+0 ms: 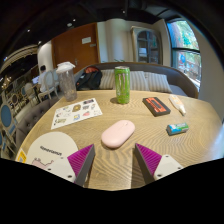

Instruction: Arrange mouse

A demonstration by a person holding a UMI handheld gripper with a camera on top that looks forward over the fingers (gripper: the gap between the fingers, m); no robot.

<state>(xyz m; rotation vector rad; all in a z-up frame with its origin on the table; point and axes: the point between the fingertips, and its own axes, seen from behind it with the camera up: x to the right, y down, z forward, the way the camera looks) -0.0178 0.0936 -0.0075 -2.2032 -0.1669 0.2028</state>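
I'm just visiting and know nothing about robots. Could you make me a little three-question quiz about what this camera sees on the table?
1. True or false: the gripper is shut on the pink mouse.
2. Which stands tallest on the table? A) green can B) small teal item C) the mouse
3. Fill in: the mouse lies just ahead of the gripper's two ____.

Key
1. False: the fingers are open and the mouse rests on the table beyond them.
2. A
3. fingers
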